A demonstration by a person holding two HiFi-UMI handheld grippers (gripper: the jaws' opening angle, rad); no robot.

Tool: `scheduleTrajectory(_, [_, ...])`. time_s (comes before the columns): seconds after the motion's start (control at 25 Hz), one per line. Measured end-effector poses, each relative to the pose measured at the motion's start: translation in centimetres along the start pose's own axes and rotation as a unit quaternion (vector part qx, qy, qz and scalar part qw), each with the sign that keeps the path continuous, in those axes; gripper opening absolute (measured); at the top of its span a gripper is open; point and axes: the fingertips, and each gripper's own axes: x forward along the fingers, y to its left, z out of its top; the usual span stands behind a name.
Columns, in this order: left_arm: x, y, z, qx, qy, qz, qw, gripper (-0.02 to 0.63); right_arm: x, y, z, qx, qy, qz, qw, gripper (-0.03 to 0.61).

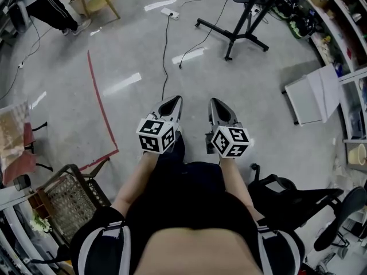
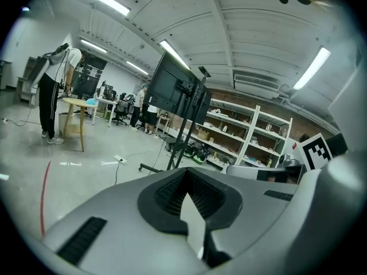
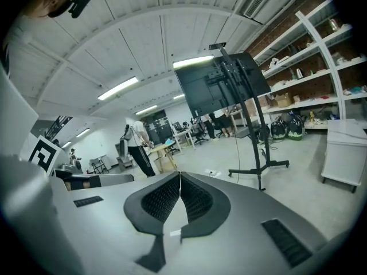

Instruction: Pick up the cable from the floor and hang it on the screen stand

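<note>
Your left gripper (image 1: 174, 101) and right gripper (image 1: 217, 103) are both clenched empty, so unless you open them first, they'll likely just shove the thin black cable (image 1: 165, 56) aside.

Left gripper (image 1: 174, 101) and right gripper (image 1: 216, 103) side by side, cable (image 1: 165, 56) on floor (image 1: 275, 67) ahead, screen stand (image 1: 243, 24) beyond

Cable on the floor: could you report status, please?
Left hand-held gripper, right hand-held gripper: shut, empty. Cable on floor ahead, untouched. Nothing in the way.
</note>
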Motion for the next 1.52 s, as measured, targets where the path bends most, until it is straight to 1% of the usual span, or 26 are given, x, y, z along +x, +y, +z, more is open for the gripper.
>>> scheduleTrajectory(0.12, [2.1,1.8,1.6,0.006,0.004,-0.006,1.0000,0.003,2.9,-0.5,1.4,-0.001,-0.001,-0.007,1.000,0.021])
scheduleTrajectory(0.32, [5.6,4.7,4.7,0.011,-0.002,-0.016,0.9998,0.003,7.7,-0.9,3.6,-0.004,-0.007,-0.006,1.000,0.021])
scheduleTrajectory(0.68, [10.5,8.8,7.3,0.014,-0.003,-0.037,0.9992,0.003,13.8,-1.6,5.6,-0.011,-0.009,-0.017,1.000,0.021])
scheduleTrajectory(0.8, [10.9,9.7,7.7,0.011,-0.005,-0.040,0.9991,0.003,14.5,-1.2,5.6,-0.015,-0.007,-0.016,1.000,0.021])
scheduleTrajectory(1.0, [10.9,11.2,7.8,0.004,-0.004,-0.036,0.9994,0.003,15.4,-0.6,4.9,-0.015,0.005,-0.018,1.000,0.021])
scheduleTrajectory(1.16, [10.7,11.9,7.6,-0.003,-0.001,-0.034,0.9994,0.003,16.0,0.0,5.0,-0.018,0.007,-0.015,1.000,0.021])
scheduleTrajectory(1.52, [11.5,13.3,7.9,-0.012,0.000,-0.025,0.9996,0.003,17.2,-0.9,5.5,-0.019,0.013,-0.019,1.000,0.021])
